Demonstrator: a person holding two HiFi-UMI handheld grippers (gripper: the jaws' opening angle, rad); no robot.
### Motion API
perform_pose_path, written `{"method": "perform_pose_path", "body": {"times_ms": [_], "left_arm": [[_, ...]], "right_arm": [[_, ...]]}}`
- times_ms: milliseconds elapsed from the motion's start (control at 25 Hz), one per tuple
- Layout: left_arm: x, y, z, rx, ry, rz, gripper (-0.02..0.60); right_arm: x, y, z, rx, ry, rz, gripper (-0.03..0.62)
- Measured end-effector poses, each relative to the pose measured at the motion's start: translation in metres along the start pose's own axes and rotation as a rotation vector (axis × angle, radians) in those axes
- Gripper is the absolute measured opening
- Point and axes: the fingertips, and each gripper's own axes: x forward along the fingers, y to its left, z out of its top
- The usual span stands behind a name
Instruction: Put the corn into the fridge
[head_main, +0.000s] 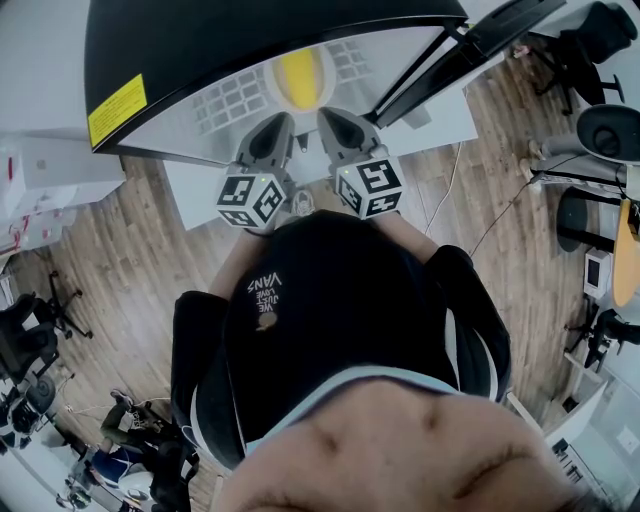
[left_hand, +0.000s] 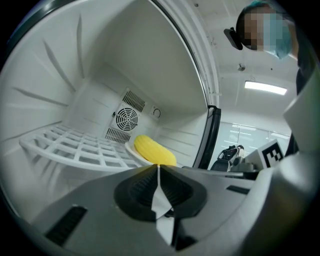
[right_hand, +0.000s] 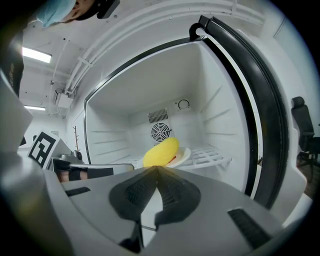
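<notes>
The yellow corn (head_main: 300, 78) lies on a white plate (right_hand: 185, 156) on the wire shelf (left_hand: 75, 147) inside the open fridge. Both grippers are held side by side just in front of the opening, pointing in at the corn (left_hand: 154, 151). My left gripper (left_hand: 158, 166) is shut with nothing between its jaws, and its tip is a short way from the plate (left_hand: 131, 148). My right gripper (right_hand: 156, 167) is also shut and empty, with the corn (right_hand: 161, 152) straight ahead of it. From above, the left gripper (head_main: 283, 120) and right gripper (head_main: 326, 114) stand close together.
The fridge has a black casing (head_main: 150, 50) with a yellow label and stands on a white table (head_main: 440, 120). Its door (head_main: 470, 45) is swung open to the right. A fan grille (left_hand: 126, 119) sits on the back wall. Office chairs (head_main: 600, 130) stand on the wooden floor.
</notes>
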Motion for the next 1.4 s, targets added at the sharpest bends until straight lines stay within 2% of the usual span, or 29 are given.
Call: {"method": "perform_pose_path", "body": {"times_ms": [680,1400], "left_arm": [[0.010,0.010,0.004,-0.012,0.009,-0.029,0.028],[0.010,0.022,0.006,-0.034,0.009,-0.014,0.028]], "right_arm": [[0.014,-0.004,0.003,0.004,0.000,-0.027,0.012],[0.027,-0.004,0.007,0.004,-0.008,-0.020,0.012]]}}
